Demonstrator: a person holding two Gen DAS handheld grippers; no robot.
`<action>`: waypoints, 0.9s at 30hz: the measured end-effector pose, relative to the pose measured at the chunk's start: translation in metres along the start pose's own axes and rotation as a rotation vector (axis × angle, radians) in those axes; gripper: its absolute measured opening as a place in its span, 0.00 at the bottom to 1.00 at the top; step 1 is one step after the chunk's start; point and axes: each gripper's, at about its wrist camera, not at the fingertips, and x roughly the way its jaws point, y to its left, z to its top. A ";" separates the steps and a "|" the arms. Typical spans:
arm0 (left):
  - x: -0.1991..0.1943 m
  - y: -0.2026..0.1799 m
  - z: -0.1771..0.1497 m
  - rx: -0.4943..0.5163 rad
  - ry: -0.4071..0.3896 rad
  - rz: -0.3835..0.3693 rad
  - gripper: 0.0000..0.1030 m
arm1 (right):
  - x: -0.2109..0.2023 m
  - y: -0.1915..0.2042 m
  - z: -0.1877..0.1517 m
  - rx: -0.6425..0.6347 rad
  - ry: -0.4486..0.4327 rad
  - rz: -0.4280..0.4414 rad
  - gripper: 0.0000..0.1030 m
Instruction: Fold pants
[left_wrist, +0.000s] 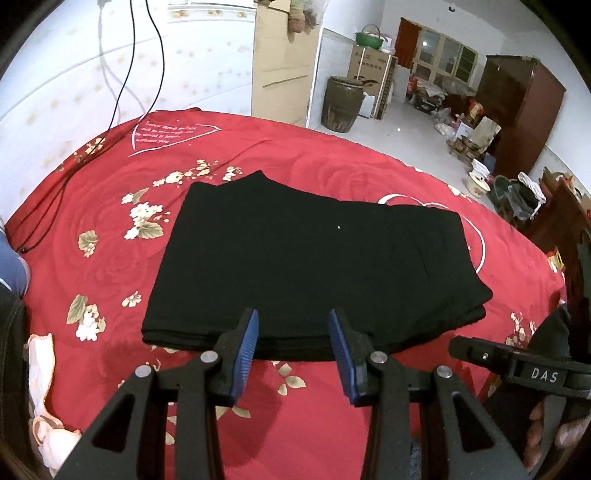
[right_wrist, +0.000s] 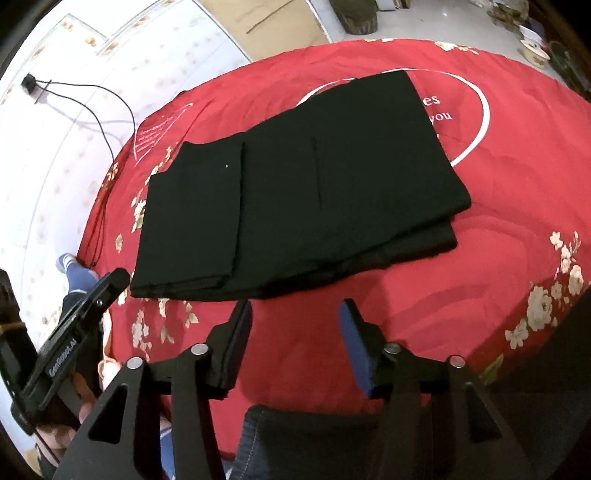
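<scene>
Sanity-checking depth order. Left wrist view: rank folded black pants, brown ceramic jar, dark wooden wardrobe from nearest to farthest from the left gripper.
1. folded black pants: on the red bedspread, just beyond the left gripper.
2. brown ceramic jar: on the floor past the bed, centre-right.
3. dark wooden wardrobe: far right, against the back wall.

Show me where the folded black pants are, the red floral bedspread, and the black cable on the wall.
folded black pants (left_wrist: 295, 266): left wrist view, middle of the top layer.
red floral bedspread (right_wrist: 517, 206): right wrist view, bare red cloth right of the pants.
black cable (left_wrist: 160, 55): left wrist view, stretch hanging down the wall.
</scene>
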 end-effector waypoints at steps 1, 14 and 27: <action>0.001 -0.002 -0.001 0.002 0.003 -0.002 0.41 | 0.000 0.000 0.000 0.000 -0.001 -0.001 0.49; 0.029 0.006 -0.006 -0.025 0.064 0.003 0.41 | 0.033 -0.025 0.017 0.231 0.082 -0.089 0.59; 0.035 0.011 -0.008 -0.045 0.080 0.012 0.41 | 0.009 -0.052 0.017 0.463 -0.152 0.094 0.61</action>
